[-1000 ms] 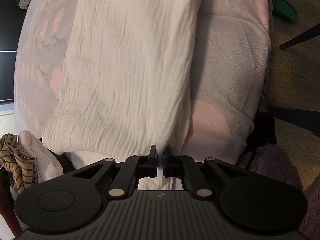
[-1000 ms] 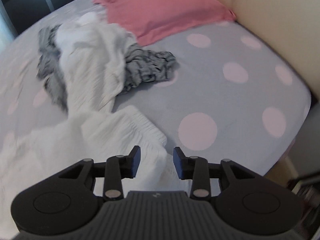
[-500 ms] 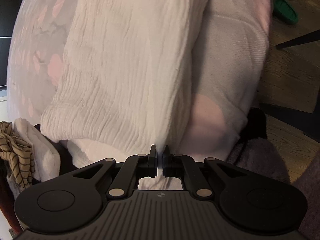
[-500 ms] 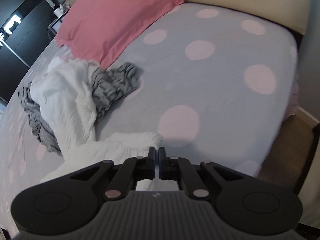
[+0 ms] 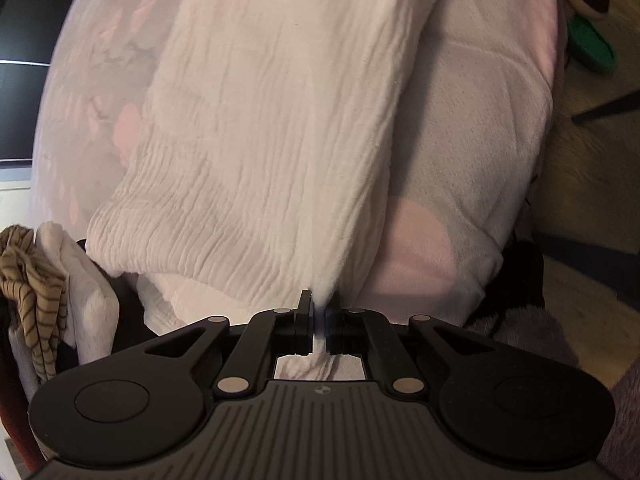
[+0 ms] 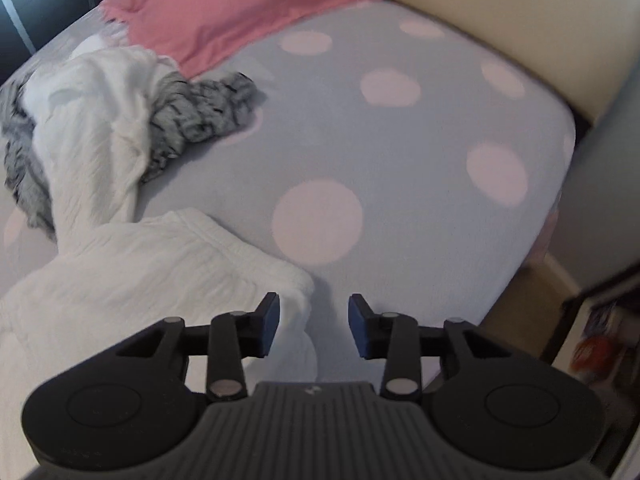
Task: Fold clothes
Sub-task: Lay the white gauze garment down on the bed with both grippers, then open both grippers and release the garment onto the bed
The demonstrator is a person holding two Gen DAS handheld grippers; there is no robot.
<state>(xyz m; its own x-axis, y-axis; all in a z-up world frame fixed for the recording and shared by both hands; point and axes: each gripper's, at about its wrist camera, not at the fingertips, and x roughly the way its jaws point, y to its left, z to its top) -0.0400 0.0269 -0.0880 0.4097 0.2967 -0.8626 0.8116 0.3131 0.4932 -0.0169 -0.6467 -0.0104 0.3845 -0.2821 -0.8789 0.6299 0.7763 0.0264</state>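
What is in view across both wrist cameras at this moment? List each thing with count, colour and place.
white crinkled garment: one, white, spread along the bed, one edge pinched in the left gripper
bed sheet: one, grey with pink dots, covering the mattress
pillow: one, pink, at the head of the bed
grey striped garment: one, grey and black, crumpled beside the white garment
brown striped cloth: one, brown with dark stripes, hanging at the left edge
green item: one, green, on the floor
left gripper: black, shut on the white crinkled garment
right gripper: black, jaws opening, fabric edge between them ungripped
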